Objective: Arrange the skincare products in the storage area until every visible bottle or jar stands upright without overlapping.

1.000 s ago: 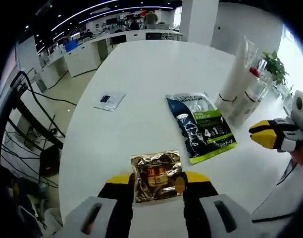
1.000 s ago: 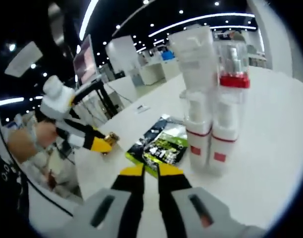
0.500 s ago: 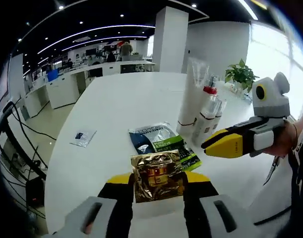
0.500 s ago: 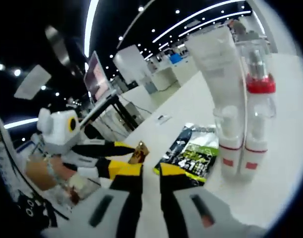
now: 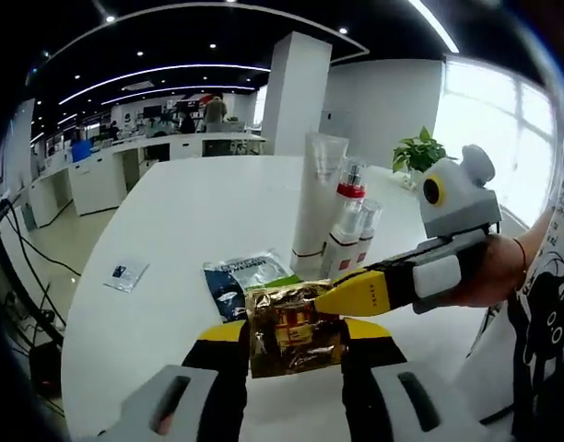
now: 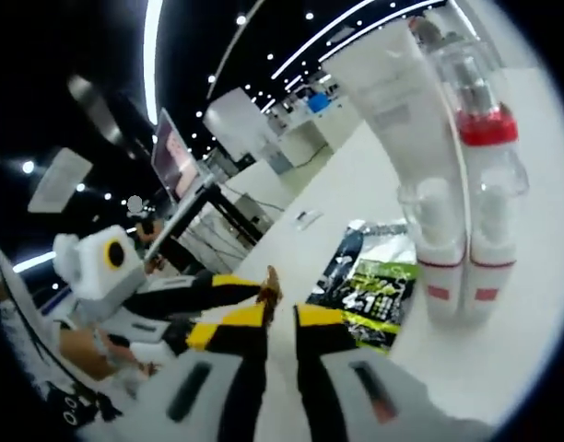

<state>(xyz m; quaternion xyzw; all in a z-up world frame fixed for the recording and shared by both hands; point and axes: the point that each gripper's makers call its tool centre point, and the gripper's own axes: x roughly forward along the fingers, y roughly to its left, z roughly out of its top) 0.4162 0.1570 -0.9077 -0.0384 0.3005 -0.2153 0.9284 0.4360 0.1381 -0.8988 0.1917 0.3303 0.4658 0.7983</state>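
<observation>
Your left gripper (image 5: pixel 294 336) is clamped on a gold foil sachet (image 5: pixel 294 324), lifted clear of the white table (image 5: pixel 171 249) and held flat, its printed face toward the camera. The right gripper (image 6: pixel 280 322) comes in from the right of the left gripper view with its yellow tips at the sachet's upper right corner — whether they touch the foil I cannot tell. In the right gripper view its jaws stand close together with a thin gap and nothing between them, and the sachet shows edge-on just beyond the tips.

The main risk, as I judge it, is the handover: if you release the left jaws before the right has a real bite on the foil, the sachet drops, and it may land across the dark green sachet (image 5: pixel 238 281) lying flat below — that gives you an overlap. A pinch on only the corner could also let the slick foil twist or slip.

Watch the standing group too: a white tube (image 5: pixel 314 207), a red-collared pump bottle (image 5: pixel 346 230) and a small clear bottle (image 5: pixel 365 235) stand upright close together just beyond the sachets. A wide swing of either hand near them could knock 1 over and take the others down.

A small pale sachet (image 5: pixel 126 274) lies well apart on the table's left.
</observation>
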